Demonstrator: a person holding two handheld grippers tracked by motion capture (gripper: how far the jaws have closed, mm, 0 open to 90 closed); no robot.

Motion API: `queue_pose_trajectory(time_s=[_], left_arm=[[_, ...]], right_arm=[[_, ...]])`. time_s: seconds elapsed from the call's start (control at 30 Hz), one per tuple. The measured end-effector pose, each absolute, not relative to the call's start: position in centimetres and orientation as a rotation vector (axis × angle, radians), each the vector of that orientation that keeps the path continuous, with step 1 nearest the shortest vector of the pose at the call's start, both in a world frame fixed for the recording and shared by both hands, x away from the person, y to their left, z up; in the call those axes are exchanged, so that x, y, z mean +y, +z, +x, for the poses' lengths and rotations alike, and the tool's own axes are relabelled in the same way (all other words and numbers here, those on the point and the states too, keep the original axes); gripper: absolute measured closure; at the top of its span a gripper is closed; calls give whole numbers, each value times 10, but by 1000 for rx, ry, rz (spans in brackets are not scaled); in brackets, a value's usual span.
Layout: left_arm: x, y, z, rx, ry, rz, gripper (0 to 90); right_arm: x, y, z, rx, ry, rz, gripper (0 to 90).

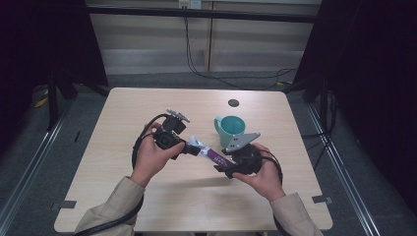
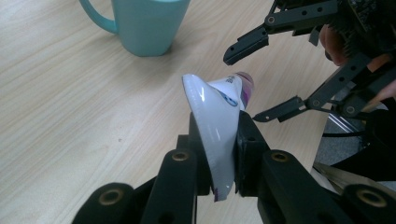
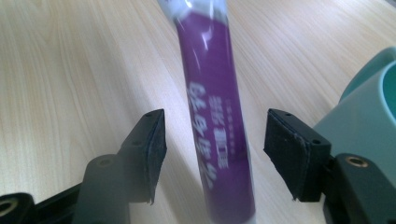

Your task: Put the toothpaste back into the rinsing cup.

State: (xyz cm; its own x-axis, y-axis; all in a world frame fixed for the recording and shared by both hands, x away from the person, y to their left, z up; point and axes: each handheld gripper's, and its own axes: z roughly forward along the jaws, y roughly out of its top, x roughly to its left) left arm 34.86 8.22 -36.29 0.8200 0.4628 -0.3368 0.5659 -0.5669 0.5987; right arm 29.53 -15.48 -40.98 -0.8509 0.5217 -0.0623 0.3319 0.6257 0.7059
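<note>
A purple tube with a flat white crimped end (image 1: 209,153) hangs above the wooden table (image 1: 147,108) between both hands. My left gripper (image 1: 193,149) is shut on that white end (image 2: 217,112), its pads (image 2: 247,140) pressing on both sides. In the right gripper view, the purple body (image 3: 215,107) runs up between the jaws of my right gripper (image 3: 215,140), which stand open with a gap on either side. The right gripper (image 2: 243,87) shows open around the tube's far tip in the left gripper view as well. A teal mug (image 1: 231,129) stands upright just behind the right gripper.
A small dark round hole (image 1: 233,103) sits in the tabletop behind the mug. Black cables (image 1: 196,64) trail along the floor past the table's far edge. Dark stands flank the table on both sides.
</note>
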Motion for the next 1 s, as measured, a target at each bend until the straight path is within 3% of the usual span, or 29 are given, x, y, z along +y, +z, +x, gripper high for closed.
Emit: queue_pose_trajectory(time_s=[0.23, 0.73, 0.93, 1.0], left_arm=[[76, -365, 347, 733, -185, 2285, 806], [68, -363, 343, 692, -164, 2302, 804], [72, -364, 341, 636, -145, 2240, 750], [77, -364, 340, 634, -127, 2188, 645]], right_arm=[[-143, -401, 298, 2590, 1016, 661, 434], [-133, -400, 302, 2617, 925, 596, 666], [-135, -395, 297, 2608, 909, 603, 741], [-139, -393, 297, 2598, 912, 607, 744]])
